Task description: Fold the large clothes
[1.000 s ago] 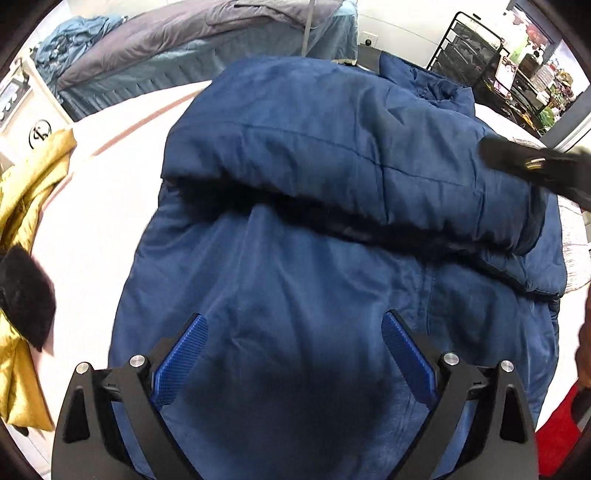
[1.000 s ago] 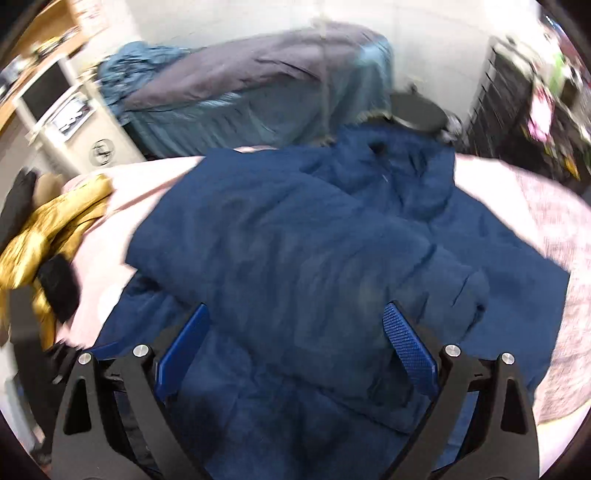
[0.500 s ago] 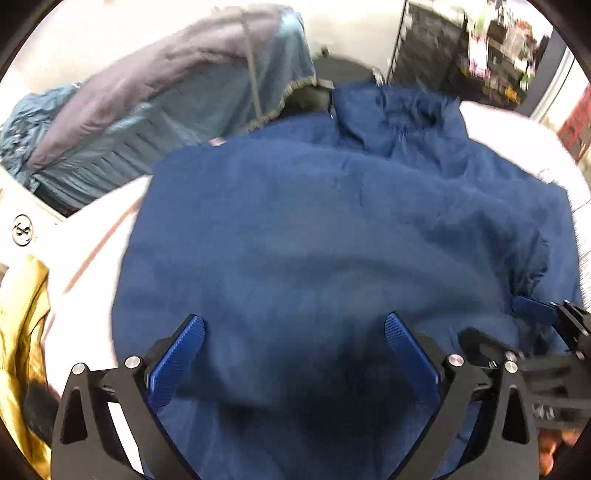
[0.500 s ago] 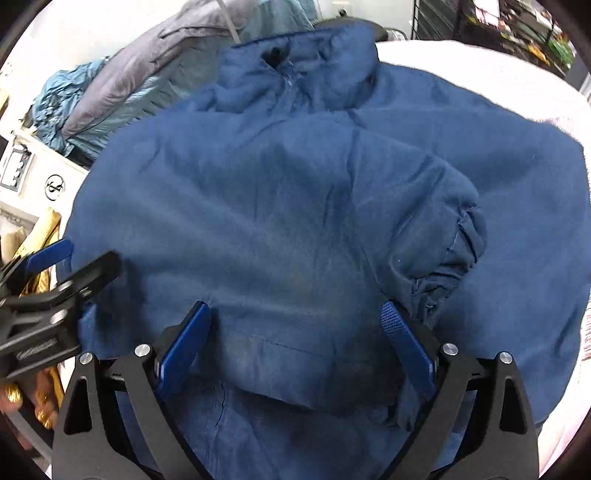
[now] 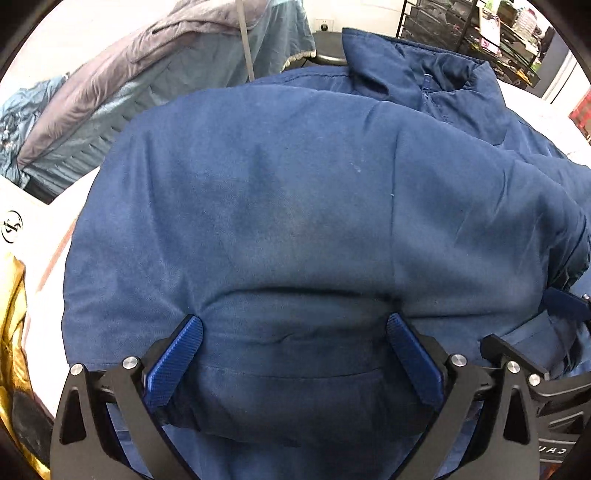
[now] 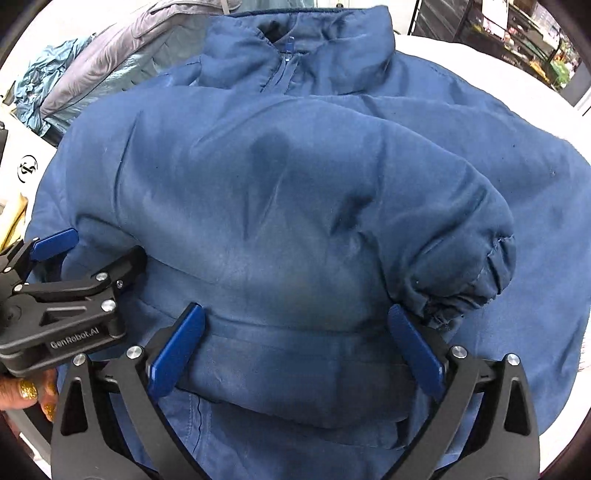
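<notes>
A large navy padded jacket (image 5: 295,206) lies on a white surface, collar at the far side, with a sleeve folded across its front. The sleeve cuff (image 6: 476,273) lies at the right. My left gripper (image 5: 295,339) is open, its jaws straddling the lower edge of the folded sleeve. My right gripper (image 6: 295,332) is open too, straddling the same fold near the cuff. The left gripper also shows in the right wrist view (image 6: 70,258) at the jacket's left edge, and the right gripper shows in the left wrist view (image 5: 554,332).
A gold garment (image 5: 11,332) lies at the left. A grey-blue covered piece of furniture (image 5: 147,81) stands behind. A black wire rack (image 5: 461,29) stands at the back right. White surface (image 6: 498,70) surrounds the jacket.
Both grippers have moved in lower and closer to the folded sleeve, side by side. The jacket now fills both views. Both stay open.
</notes>
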